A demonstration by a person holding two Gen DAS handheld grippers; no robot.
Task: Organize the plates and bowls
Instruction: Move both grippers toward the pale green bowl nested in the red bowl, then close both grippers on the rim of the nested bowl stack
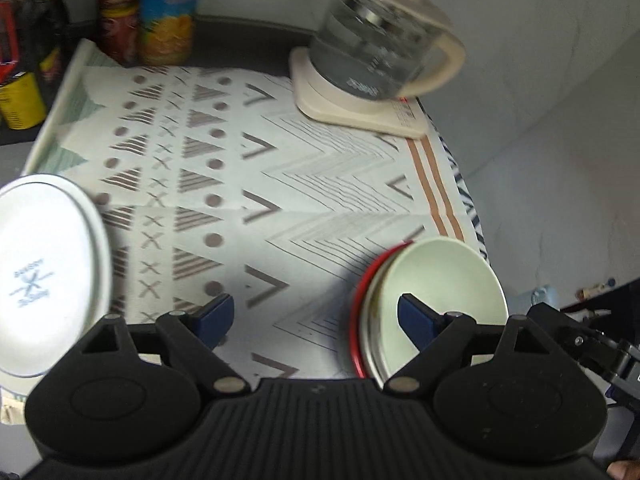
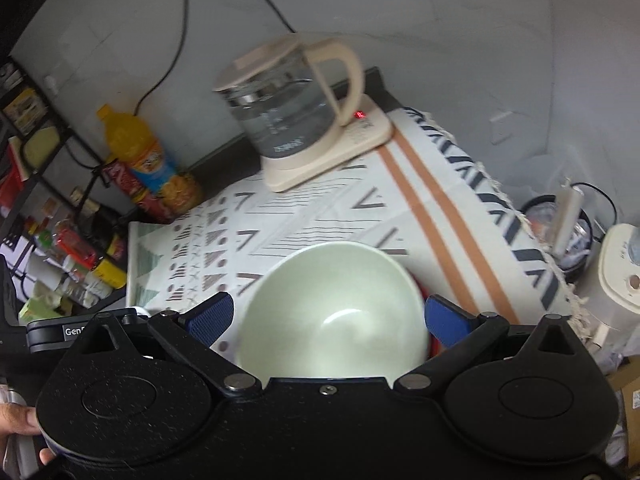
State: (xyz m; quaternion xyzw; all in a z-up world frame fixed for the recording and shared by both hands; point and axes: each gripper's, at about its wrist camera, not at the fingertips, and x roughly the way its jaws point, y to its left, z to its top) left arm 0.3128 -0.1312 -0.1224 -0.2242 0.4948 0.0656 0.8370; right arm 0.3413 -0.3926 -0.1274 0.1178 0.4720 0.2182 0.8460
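Over the tablecloth (image 1: 320, 184) near edge, both claws empty
My right gripper (image 2: 326, 320) gapes, straddling pale green bowl (image 2: 332, 316); left gripper (image 1: 314, 316) open too, bowl stack off its right finger

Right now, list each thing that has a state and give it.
Left gripper: jaws open, empty.
Right gripper: jaws open, astride the bowl.
Pale green bowl: upright, empty, stacked on plates.
White bowl: upside down.
Kettle: on base, lid on.

We've got the kettle (image 1: 384, 40) on its base (image 1: 352, 108) at the cloth's (image 1: 320, 184) far right corner, bottles (image 1: 168, 12) far left. A bowl (image 1: 444, 300) sits on stacked plates (image 1: 362, 312) near right, with an upside-down bowl (image 1: 44, 272) near left.
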